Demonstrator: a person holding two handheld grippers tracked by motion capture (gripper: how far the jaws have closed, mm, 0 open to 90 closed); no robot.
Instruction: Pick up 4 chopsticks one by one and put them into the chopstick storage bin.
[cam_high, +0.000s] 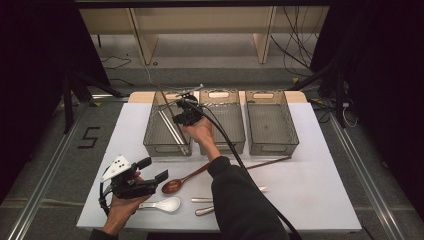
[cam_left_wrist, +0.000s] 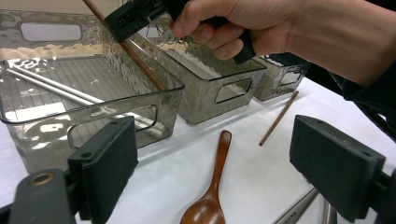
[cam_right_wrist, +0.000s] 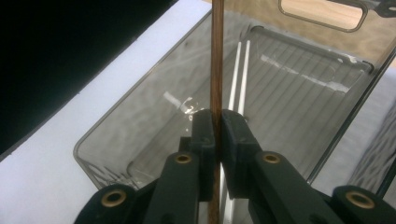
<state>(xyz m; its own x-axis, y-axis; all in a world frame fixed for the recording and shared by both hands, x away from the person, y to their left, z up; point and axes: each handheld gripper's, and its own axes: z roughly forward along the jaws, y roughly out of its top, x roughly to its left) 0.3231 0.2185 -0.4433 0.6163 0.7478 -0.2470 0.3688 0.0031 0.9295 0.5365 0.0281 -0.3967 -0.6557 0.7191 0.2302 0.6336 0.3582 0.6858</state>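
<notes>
The right gripper (cam_right_wrist: 215, 140) is pinching a brown chopstick (cam_right_wrist: 216, 56) lengthwise over the left bin (cam_right_wrist: 116, 135), directly below; the left gripper (cam_left_wrist: 219, 172) is idling, jaws spread.

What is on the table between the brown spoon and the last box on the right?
A brown chopstick lies between the wooden spoon and the right box, seen in the high view.

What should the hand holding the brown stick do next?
Probably lower it and let go. The right tool is shut on the brown chopstick over the left bin, where two pale chopsticks already lie.
</notes>
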